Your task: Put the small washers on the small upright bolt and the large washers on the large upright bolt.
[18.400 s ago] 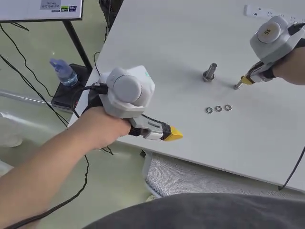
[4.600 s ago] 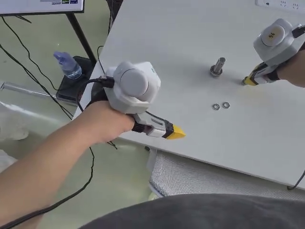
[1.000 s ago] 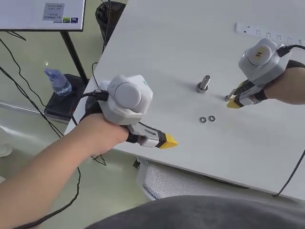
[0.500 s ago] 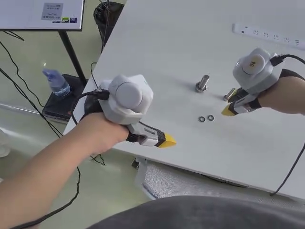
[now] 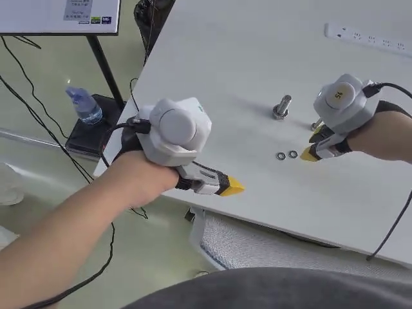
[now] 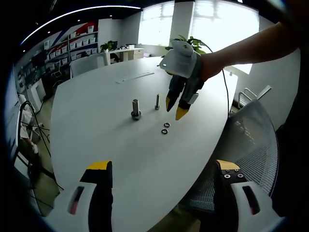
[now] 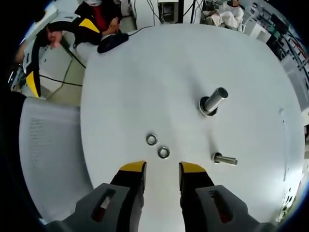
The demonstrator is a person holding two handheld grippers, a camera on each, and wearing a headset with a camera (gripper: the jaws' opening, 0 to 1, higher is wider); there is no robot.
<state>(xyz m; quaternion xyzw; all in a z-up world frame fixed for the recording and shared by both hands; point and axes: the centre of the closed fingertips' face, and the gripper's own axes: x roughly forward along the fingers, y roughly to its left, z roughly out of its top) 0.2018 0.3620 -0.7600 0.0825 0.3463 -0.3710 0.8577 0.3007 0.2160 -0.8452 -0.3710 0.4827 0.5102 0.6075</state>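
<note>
Right claw [image 7: 162, 168] nearer washers [image 7: 163, 152] | it and left claw [image 5: 230, 187] spread, empty | white table [image 5: 212, 71], green floor [image 5: 38, 96]

Shiny metal washers [image 7: 160, 153], smooth matt white tabletop [image 7: 145, 72]

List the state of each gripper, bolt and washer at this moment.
left gripper, open, empty, held at the near edge of the table.
right gripper, open, empty, jaws pointing at the washers.
large bolt, standing upright on the table.
small bolt, standing upright on the table.
two washers, lying flat on the table side by side, on neither bolt.
</note>
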